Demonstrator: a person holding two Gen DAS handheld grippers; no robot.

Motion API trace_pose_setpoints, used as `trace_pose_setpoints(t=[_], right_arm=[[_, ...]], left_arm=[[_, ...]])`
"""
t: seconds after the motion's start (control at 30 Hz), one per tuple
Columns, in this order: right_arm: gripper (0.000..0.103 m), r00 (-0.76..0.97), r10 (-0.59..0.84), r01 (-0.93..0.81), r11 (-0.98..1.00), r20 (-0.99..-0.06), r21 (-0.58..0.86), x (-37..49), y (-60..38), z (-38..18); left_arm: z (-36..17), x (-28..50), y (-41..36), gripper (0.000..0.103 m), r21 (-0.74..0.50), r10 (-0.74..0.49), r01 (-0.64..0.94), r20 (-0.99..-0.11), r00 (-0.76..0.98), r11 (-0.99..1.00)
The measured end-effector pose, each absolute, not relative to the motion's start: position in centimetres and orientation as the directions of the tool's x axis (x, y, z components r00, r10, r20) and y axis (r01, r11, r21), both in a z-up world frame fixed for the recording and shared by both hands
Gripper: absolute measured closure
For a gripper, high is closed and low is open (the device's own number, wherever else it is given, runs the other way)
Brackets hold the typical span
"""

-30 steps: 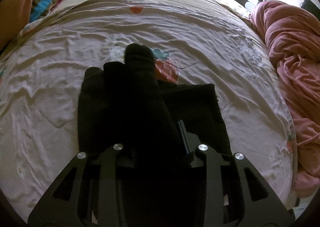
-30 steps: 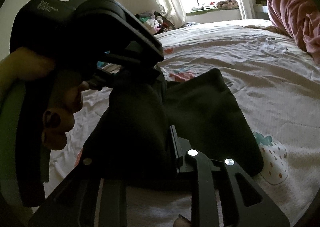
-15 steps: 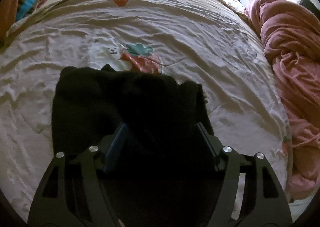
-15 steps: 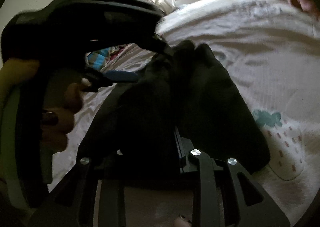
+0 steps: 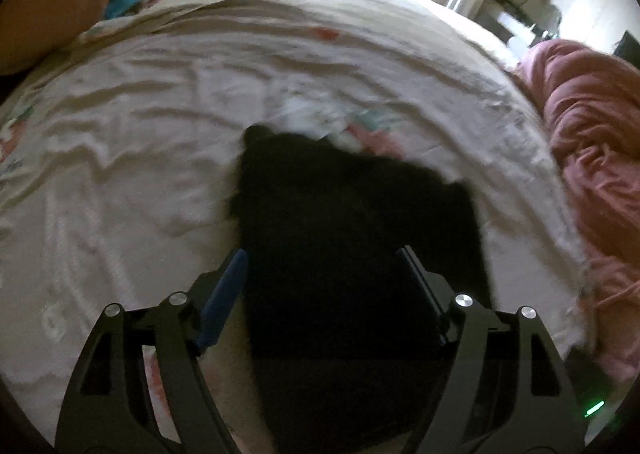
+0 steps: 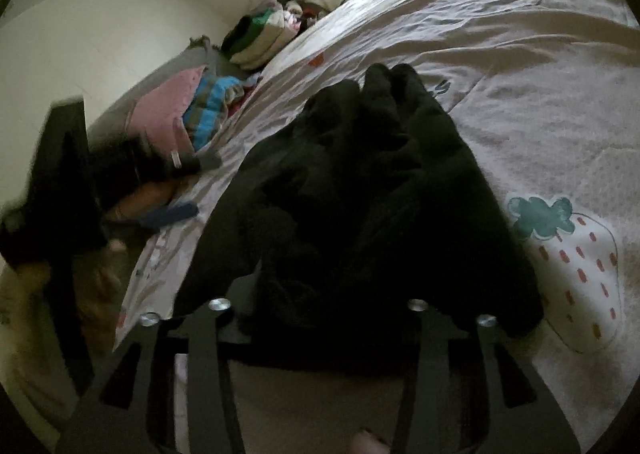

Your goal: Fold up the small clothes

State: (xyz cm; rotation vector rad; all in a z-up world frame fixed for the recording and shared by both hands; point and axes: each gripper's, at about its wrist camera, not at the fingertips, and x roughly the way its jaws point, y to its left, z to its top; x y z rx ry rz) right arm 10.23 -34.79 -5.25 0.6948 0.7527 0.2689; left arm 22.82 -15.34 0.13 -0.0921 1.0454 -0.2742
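1. A black garment (image 5: 352,222) is lying bunched on the bed sheet (image 5: 140,158), filling the lower centre of both wrist views, from about 6 o'clock up to the middle.
2. The left tongs (image 5: 324,274) are standing wide apart, the blue pad (image 5: 224,294) at 8 o'clock and the other finger at 4 o'clock, with the cloth lying between them but not pinched.
3. The right tongs (image 6: 320,294) also appear to be spread, judging by the wide-set finger bases; their tips are lost against the dark cloth, so any contact is hard to confirm.
4. The step in hand is looking like the release after one fold: the cloth is resting in rumpled layers, with a lumpy edge pointing toward 12 o'clock in the right wrist view.
5. Next, a fresh grip is being called for, probably on a free edge or corner, to smooth the layers or double the piece again.
6. Compared with a second ago, both tongs were clamped on the cloth and lifting it; now they are open and it is lying down. The left device, which was looming large at 9 o'clock in the right view, is drawing back.
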Motion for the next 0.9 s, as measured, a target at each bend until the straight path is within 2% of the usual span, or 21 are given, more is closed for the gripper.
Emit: trace_pose_setpoints(t=[0.07,0.23,0.3,0.33,0.4,0.47,0.67,0.73,0.8,0.9], right_arm=[[0.022,0.702,0.471,0.015,0.739,-0.534,0.673,10.1,-35.2,-4.2],[0.025,0.782,0.313,0.077,0.809,-0.539,0.583,8.6,-38.1,0.1],[0.037,0.796,0.272,0.039,0.868,-0.54,0.495,9.6,-38.3,2.3],[0.039,0.788,0.281,0.006,0.886,-0.547,0.464,10.7,-38.2,2.9],[0.058,0.743,0.311,-0.059,0.912,-0.592,0.405,13.4,-37.2,3.5],[0.061,0.679,0.307,-0.064,0.93,-0.667,0.363,16.6,-36.5,2.4],[0.063,0.541,0.269,0.004,0.946,-0.796,0.323,22.0,-35.3,-2.1],[0.094,0.54,0.292,0.001,0.938,-0.789,0.348,22.3,-35.2,-2.8],[0.097,0.559,0.341,-0.037,0.921,-0.756,0.388,21.9,-35.1,-2.5],[0.098,0.633,0.333,-0.091,0.928,-0.698,0.36,20.7,-35.9,0.1]], left_arm=[[-0.7,22.2,-14.7,0.034,-0.194,-0.261,0.188,-0.846,0.465,0.963],[-2.3,21.1,-14.1,0.034,-0.174,-0.257,0.212,-0.844,0.472,0.962],[-2.7,20.9,-14.1,0.034,-0.171,-0.257,0.216,-0.837,0.483,0.961],[-2.7,20.7,-14.1,0.034,-0.171,-0.26,0.22,-0.834,0.486,0.96],[-2.8,20.3,-14.2,0.034,-0.171,-0.264,0.225,-0.829,0.493,0.959],[-2.9,20.1,-14.2,0.034,-0.177,-0.271,0.228,-0.825,0.495,0.957],[-2.9,19.4,-13.8,0.034,-0.202,-0.302,0.247,-0.819,0.489,0.948],[-2.8,19.3,-13.8,0.034,-0.202,-0.309,0.26,-0.817,0.487,0.944],[-2.7,19.2,-13.9,0.034,-0.205,-0.314,0.267,-0.818,0.481,0.942],[-2.3,18.9,-14.2,0.034,-0.232,-0.35,0.292,-0.812,0.467,0.928]])
